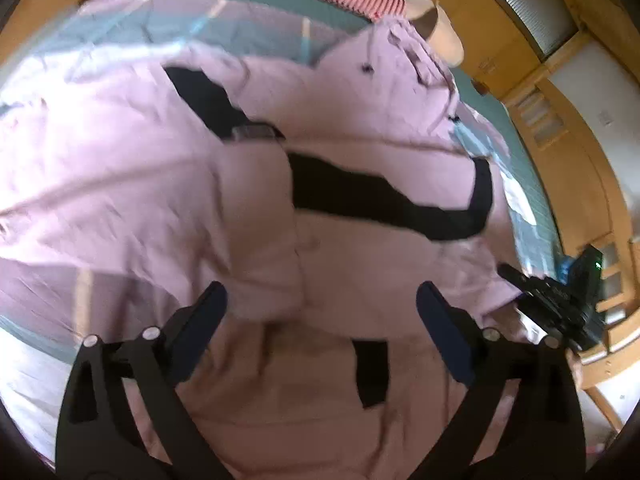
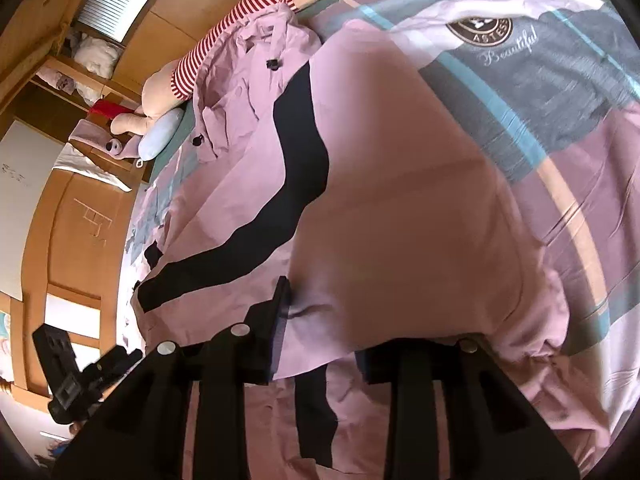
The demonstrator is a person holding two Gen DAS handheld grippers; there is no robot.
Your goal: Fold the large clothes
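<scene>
The left gripper (image 1: 320, 304) has its jaws spread wide with nothing between them, hovering just above the pink jacket (image 1: 168, 184), probably free to press or smooth a fold; the right gripper (image 2: 324, 320) appears to have pink cloth running between its jaws, but one finger is buried under the fabric, so I cannot tell whether it is clamped or merely draped over; likely it carries an edge across the body. The jacket, pink with a black stripe (image 2: 296, 152) and dark buttons, lies spread on the bed over a patchwork quilt (image 2: 560, 72), its collar toward a plush doll (image 2: 224, 36) in a red-striped top at the head of the bed; beyond stand wooden cabinets (image 1: 500, 40).
</scene>
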